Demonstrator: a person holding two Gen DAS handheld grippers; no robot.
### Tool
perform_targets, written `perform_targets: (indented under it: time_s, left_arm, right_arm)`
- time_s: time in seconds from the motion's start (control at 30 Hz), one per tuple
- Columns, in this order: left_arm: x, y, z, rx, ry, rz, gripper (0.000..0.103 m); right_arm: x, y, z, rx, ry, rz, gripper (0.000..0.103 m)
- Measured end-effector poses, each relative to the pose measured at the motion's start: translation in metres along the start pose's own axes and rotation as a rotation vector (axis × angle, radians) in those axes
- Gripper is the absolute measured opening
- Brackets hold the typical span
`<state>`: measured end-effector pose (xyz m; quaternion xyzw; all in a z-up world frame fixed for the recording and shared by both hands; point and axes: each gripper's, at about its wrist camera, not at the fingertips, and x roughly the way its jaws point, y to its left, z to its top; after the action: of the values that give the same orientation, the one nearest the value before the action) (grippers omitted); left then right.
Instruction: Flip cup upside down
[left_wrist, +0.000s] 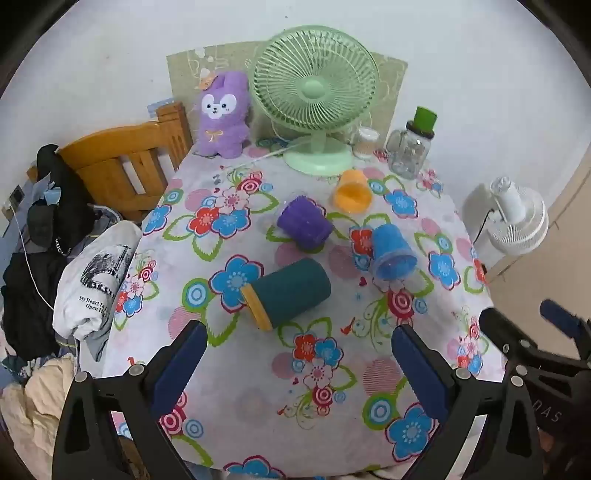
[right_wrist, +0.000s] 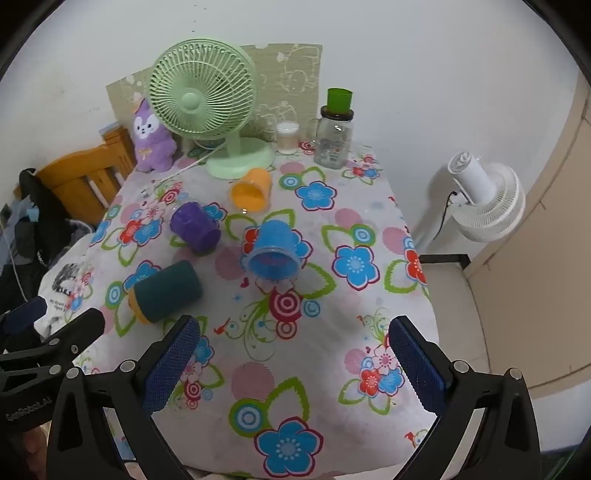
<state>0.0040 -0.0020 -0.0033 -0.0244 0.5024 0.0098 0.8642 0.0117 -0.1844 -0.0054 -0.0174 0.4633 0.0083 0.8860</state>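
**Four cups on their sides, both grippers spread and holding nothing**

We see a table under a floral tablecloth with four cups lying tipped over on it. Nearest us is the dark teal cup with a yellow rim, on its side, mouth toward the near left. Behind it lies the purple cup, mouth toward the near right. To the right of that sits the blue cup, tilted over with its mouth facing us. Farthest back is the orange cup, also down, open end facing us, just in front of the green fan.

Our left gripper hovers over the near edge of the table, fingers wide apart, nothing between them; the teal cup is just ahead of its left finger. Our right gripper hangs likewise, fingers spread, empty, with the blue cup ahead and well apart from it. Each gripper shows at the edge of the other's view.

Along the back edge: a purple plush toy, a small clear jar, and a glass jar with a green cap. A white floor fan stands off to the right, a wooden chair and a pile of clothes to the left.
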Motion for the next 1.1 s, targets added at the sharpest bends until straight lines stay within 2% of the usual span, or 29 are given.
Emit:
perform_targets:
  time_s: [0.07,0.13,0.27,0.4,0.6,0.83,1.1]
  left_arm:
    - [-0.002,0.004,-0.001,-0.007,-0.021,-0.003,0.101]
    - [-0.009,0.000,-0.004,-0.011,-0.051,0.033,0.101]
    - [-0.011,0.003,-0.002,-0.028,-0.032,0.026,0.101]
    - [-0.012,0.002,-0.007,-0.029,-0.048,0.034,0.101]
    - [-0.011,0.002,-0.008,-0.013,-0.059,0.045,0.101]
    - [-0.011,0.004,-0.006,-0.020,-0.074,0.014,0.100]
    - [-0.011,0.004,-0.007,-0.022,-0.073,0.013,0.100]
  right_arm:
    - [0.000,-0.003,-0.001,0.010,0.003,0.002,0.103]
    - [-0.003,-0.001,-0.002,0.000,0.003,0.009,0.103]
    - [-0.003,0.003,-0.007,-0.013,0.006,0.017,0.103]
    - [-0.005,0.001,-0.008,-0.011,0.007,0.047,0.103]
    - [-0.007,0.004,-0.009,-0.014,0.014,0.044,0.103]
    - [-0.008,0.004,-0.007,-0.015,0.004,0.045,0.103]
    - [-0.005,0.007,-0.003,-0.025,0.018,0.050,0.103]
